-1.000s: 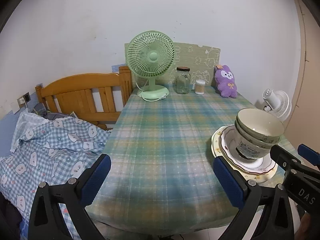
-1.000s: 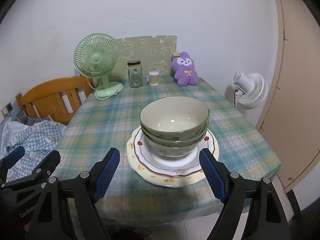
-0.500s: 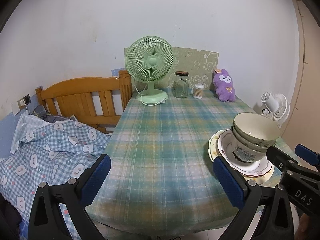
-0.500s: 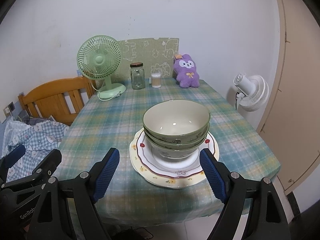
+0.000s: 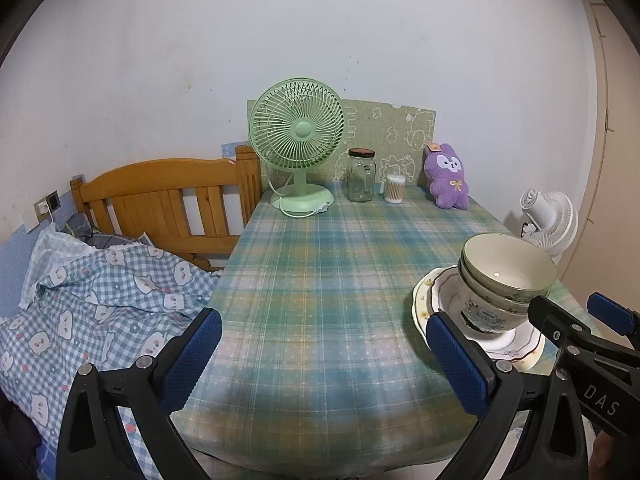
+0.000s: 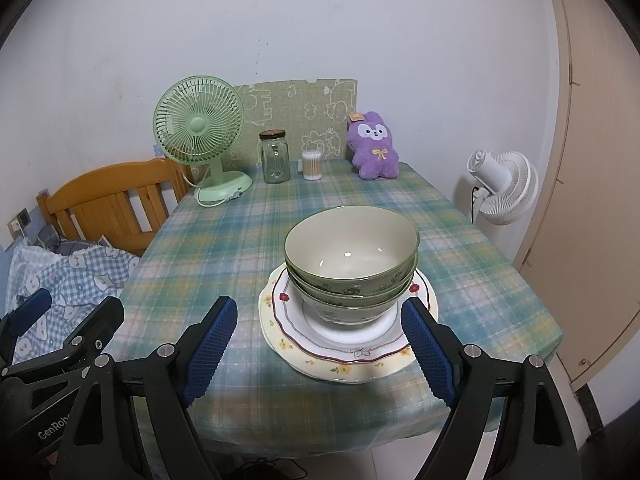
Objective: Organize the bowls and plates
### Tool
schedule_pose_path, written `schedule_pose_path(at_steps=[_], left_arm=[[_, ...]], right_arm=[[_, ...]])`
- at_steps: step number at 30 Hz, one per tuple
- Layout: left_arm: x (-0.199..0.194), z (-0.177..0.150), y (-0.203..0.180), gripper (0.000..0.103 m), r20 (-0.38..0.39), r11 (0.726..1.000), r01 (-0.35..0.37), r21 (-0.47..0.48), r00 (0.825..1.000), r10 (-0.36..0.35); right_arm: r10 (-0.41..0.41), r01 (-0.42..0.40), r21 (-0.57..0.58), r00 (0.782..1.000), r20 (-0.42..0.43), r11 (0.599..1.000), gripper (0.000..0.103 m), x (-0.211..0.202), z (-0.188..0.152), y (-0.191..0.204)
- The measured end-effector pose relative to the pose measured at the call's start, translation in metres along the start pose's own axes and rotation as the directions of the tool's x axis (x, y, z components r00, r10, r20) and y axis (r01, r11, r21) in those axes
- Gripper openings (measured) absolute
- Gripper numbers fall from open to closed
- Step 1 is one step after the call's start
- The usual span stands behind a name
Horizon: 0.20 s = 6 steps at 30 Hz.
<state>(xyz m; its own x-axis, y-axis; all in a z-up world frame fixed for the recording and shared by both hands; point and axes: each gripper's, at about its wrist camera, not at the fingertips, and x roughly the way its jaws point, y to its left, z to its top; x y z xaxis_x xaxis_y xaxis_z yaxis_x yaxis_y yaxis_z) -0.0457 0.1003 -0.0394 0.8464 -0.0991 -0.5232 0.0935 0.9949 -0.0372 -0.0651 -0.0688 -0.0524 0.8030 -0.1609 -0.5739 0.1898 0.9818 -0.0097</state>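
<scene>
Right wrist: white fan's (image 6: 505, 187) door-side (image 6: 592, 200) mount

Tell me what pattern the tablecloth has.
The tablecloth is green-blue plaid, clearest in the right wrist view.

Desk w/ green-blue plaid cloth (image 6: 460, 240) carried, at far edge L to R: mint-green table fan (image 6: 200, 132), clear glass jar w/ dark lid (image 6: 275, 157), small cotton-swab tub (image 6: 311, 165), purple plush bunny (image 6: 374, 146). Near front: scalloped floral plates, stacked (image 6: 344, 354), w/ nested green bowls (image 6: 352, 256) on top.
</scene>
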Motion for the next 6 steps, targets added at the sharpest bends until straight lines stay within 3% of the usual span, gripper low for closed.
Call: schedule_pose_path(at_steps=[6], left_arm=[[-0.0009,0.0023,0.0004,0.103,-0.005,1.000,0.003,-0.003,1.000,-0.003]], right_arm=[[-0.003,0.003,0.002,1.000,-0.005,1.000,0.086,-0.0008,0.0005,-0.0003]])
